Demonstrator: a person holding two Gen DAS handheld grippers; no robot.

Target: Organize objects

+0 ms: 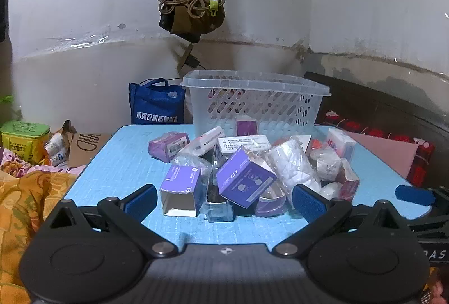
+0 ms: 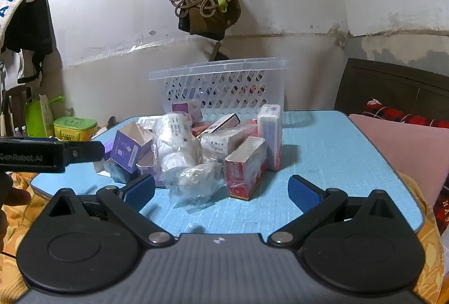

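Where the left wrist view looked across the pale blue, grid-textured foam mat [image 1: 120, 163], a heap of small goods filled the centre of the frame. A glossy purple carton [image 1: 244, 177] lay tilted on top, an open-ended purple box [image 1: 181, 189] stood lower left of it, and a crinkled clear plastic bag of white rolls [image 1: 294, 166] leaned to the right. Behind the heap, at centre frame, stood a translucent plastic basket [image 1: 252, 105] with perforated lattice walls, and a dark blue cloth bag [image 1: 155, 103] sat left of it. The left gripper [image 1: 224, 198] was spread wide, its blue ribbed pads flanking the near edge of the heap, holding nothing.

In the right wrist view the same basket [image 2: 221, 88] stood at centre, the heap in front of it. A red-and-white carton [image 2: 245, 169], open at its top, stood at the heap's right, with a wrinkled clear bag [image 2: 193, 183] nearest the camera. The right gripper [image 2: 221, 193] was also opened wide and empty; whether its left pad touched the bag could not be told. The other gripper's black arm reached in from the left edge.
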